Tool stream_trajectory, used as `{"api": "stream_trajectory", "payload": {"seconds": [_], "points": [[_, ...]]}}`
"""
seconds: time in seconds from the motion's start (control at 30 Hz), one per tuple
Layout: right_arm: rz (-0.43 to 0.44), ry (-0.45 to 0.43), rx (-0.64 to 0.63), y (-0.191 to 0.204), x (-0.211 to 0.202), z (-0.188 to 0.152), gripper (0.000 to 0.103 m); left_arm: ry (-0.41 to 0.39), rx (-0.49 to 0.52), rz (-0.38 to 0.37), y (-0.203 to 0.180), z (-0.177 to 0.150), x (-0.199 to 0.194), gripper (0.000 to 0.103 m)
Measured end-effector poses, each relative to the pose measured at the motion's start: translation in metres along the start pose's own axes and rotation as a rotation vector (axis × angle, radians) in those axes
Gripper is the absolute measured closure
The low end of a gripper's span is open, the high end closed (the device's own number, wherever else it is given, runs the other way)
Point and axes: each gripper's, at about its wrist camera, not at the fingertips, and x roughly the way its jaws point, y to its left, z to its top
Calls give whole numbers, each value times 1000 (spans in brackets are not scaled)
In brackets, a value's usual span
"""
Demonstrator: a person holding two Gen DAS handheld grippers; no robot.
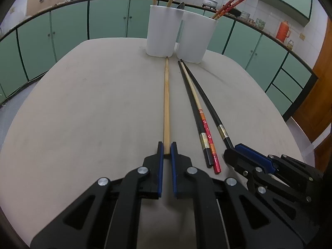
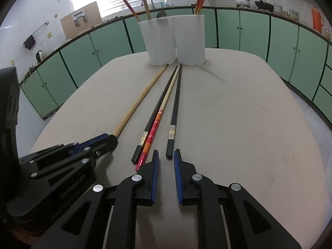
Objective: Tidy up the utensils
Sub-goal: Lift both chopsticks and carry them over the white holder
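Observation:
Several chopsticks lie lengthwise on the beige table (image 1: 83, 103). A plain wooden chopstick (image 1: 166, 103) runs from the left white cup (image 1: 162, 31) back to my left gripper (image 1: 167, 147), whose blue-padded jaws are shut on its near end. Two black chopsticks (image 2: 174, 108) and a red patterned one (image 2: 154, 124) lie to the right. My right gripper (image 2: 166, 155) is open, jaws on either side of the near end of the right black chopstick. The right white cup (image 2: 189, 39) holds red chopsticks; the left cup (image 2: 158, 41) holds chopsticks and a spoon.
Green cabinets (image 1: 68, 27) and a counter with pots, jars and an orange flask (image 1: 282, 31) ring the table. A wooden door (image 1: 319, 83) stands at the right. The left gripper also shows in the right wrist view (image 2: 113, 141), close to the red chopstick's end.

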Motion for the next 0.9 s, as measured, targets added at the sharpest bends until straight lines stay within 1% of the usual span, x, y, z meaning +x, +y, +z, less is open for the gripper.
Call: {"api": "stream_trajectory", "payload": {"seconds": [0.1, 0.2, 0.37, 0.5, 0.67, 0.77, 0.9], "points": [[-19, 1, -12, 2, 1, -1, 89, 1, 4, 2, 0, 0, 1, 96], [-32, 1, -2, 2, 1, -1, 97, 0, 9, 8, -1, -1, 1, 97], [-35, -12, -4, 2, -1, -2, 97, -5, 15, 14, -2, -1, 0, 97], [-37, -53, -12, 1, -12, -2, 97, -16, 13, 13, -3, -2, -3, 97], [-33, -94, -32, 0, -32, 2, 97, -70, 51, 29, -7, 1, -21, 97], [-45, -139, -61, 0, -48, 9, 97, -105, 76, 52, -9, 5, -36, 97], [-54, -196, -87, 0, -70, 20, 97, -155, 84, 61, -8, 12, -58, 97]]}}
